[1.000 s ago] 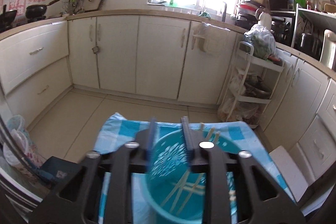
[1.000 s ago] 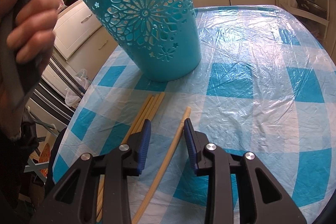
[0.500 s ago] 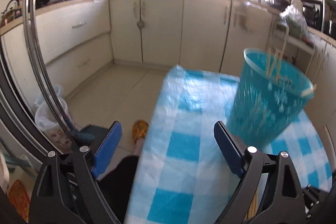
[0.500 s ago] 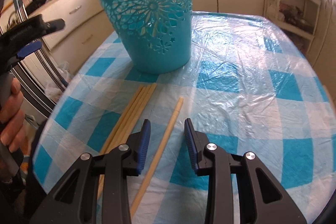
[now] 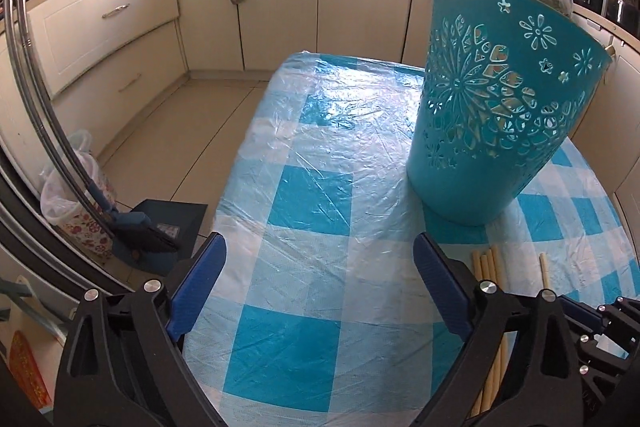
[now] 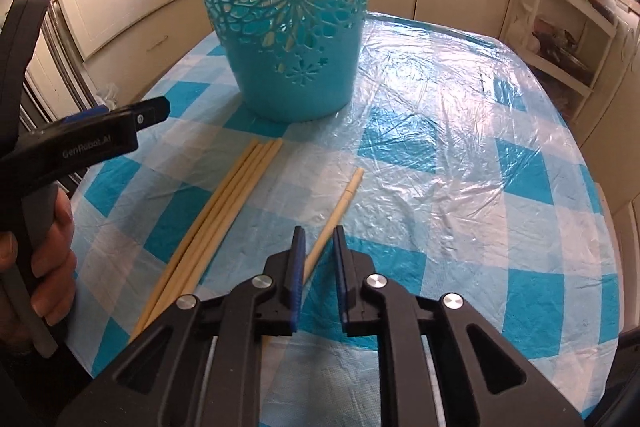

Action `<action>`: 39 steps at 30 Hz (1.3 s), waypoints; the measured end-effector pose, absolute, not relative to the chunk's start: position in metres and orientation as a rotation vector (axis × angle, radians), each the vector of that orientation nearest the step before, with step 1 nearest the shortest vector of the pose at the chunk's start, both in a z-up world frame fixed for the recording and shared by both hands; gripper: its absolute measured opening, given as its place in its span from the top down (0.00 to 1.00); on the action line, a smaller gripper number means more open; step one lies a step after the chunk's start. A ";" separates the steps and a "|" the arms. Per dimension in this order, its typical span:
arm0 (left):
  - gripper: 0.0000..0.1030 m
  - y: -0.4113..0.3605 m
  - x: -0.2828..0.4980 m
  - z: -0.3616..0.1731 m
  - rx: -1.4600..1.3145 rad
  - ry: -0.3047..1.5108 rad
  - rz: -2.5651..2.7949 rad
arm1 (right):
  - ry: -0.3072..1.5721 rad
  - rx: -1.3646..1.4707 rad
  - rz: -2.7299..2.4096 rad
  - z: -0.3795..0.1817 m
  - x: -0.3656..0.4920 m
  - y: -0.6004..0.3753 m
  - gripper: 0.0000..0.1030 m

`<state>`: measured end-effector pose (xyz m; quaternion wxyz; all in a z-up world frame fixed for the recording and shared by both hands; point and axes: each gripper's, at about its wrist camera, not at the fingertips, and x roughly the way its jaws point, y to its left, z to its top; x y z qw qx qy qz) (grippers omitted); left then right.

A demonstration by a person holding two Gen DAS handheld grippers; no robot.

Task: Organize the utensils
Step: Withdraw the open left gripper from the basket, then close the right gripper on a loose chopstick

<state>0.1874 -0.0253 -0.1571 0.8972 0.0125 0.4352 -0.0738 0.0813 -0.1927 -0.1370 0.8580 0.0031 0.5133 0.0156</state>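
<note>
A: How will the things handle, biggest first?

B: Ahead of both tools on the checked counter (image 6: 460, 131) stands one teal basket (image 6: 292, 27): thin perforated plastic, probably light and easy to tip, with pale sticks showing through its cut-outs. Just short of it lie the chopsticks (image 6: 224, 211), stiff, slim and likely to roll on the glossy plastic cover.

A: How many?

B: Four in a touching bundle, ahead and left of the right hand-held gripper (image 6: 318, 251). One single chopstick (image 6: 340, 203) lies apart, its near end running between that tool's pads.

A: Is it gripped?

B: The jaws have just been closing and stand narrow around the stick, but contact cannot be told. A hold near mid-length would probably keep it from swinging.

A: And the left hand-held gripper (image 5: 320, 291)?

B: Its jaws have just been opening; they are spread wide and empty, over bare counter, the basket ahead to its right.
</note>
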 end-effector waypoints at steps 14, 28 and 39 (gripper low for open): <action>0.09 -0.035 0.189 -0.160 0.078 0.918 -0.150 | 1.109 -0.013 0.092 -0.137 0.083 -0.200 0.80; 0.09 -0.036 0.190 -0.162 0.076 0.928 -0.153 | 1.098 -0.001 0.080 -0.140 0.093 -0.204 0.89; 0.09 -0.038 0.191 -0.164 0.089 0.938 -0.160 | 1.084 0.151 0.137 -0.129 0.086 -0.222 0.94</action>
